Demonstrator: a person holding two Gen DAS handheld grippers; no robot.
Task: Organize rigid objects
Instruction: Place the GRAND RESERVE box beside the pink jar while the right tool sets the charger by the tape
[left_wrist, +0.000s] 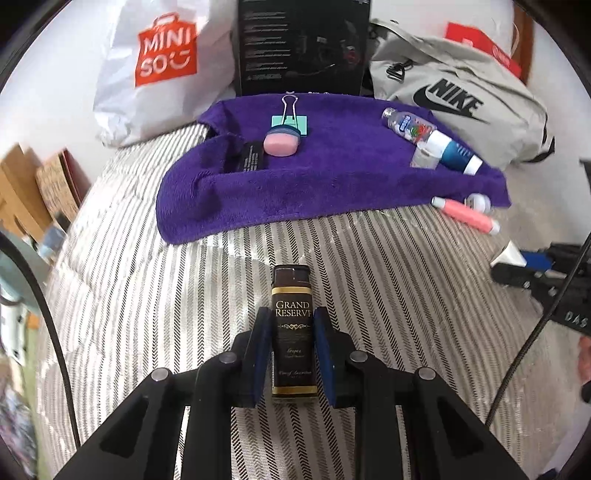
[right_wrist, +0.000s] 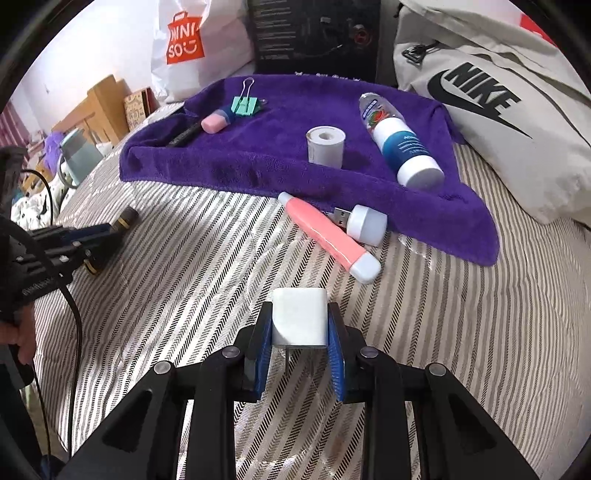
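left gripper (left_wrist: 291, 350): jaws clenched on the flanks of a dark brown lighter (left_wrist: 293, 328) marked "grand reserve", carried over the striped bedcover (left_wrist: 147, 295), short of the purple towel (left_wrist: 314, 192). right gripper (right_wrist: 299, 332): jaws clenched on a white charger block (right_wrist: 299, 317), prongs pointing back toward the camera, likewise over the bedcover and short of the towel.

judged as collection area: the towel. already lying on it: mint binder clip (right_wrist: 245, 105), pink eraser (right_wrist: 214, 122), a flat black item (right_wrist: 184, 134) at its left fold, white tape roll (right_wrist: 325, 145) standing on end, clear small bottle (right_wrist: 371, 109), white and blue bottle (right_wrist: 406, 151).

not yet on it: pink pen (right_wrist: 328, 236) and white usb lamp (right_wrist: 364, 223), both on the bedcover, touching the towel's near edge. the two held items also remain to be placed.

assessment: roughly over halfway; four items outstanding. shopping bag (left_wrist: 147, 66), black box (left_wrist: 303, 44) and grey nike bag (left_wrist: 458, 107) stand behind the towel, untouched.
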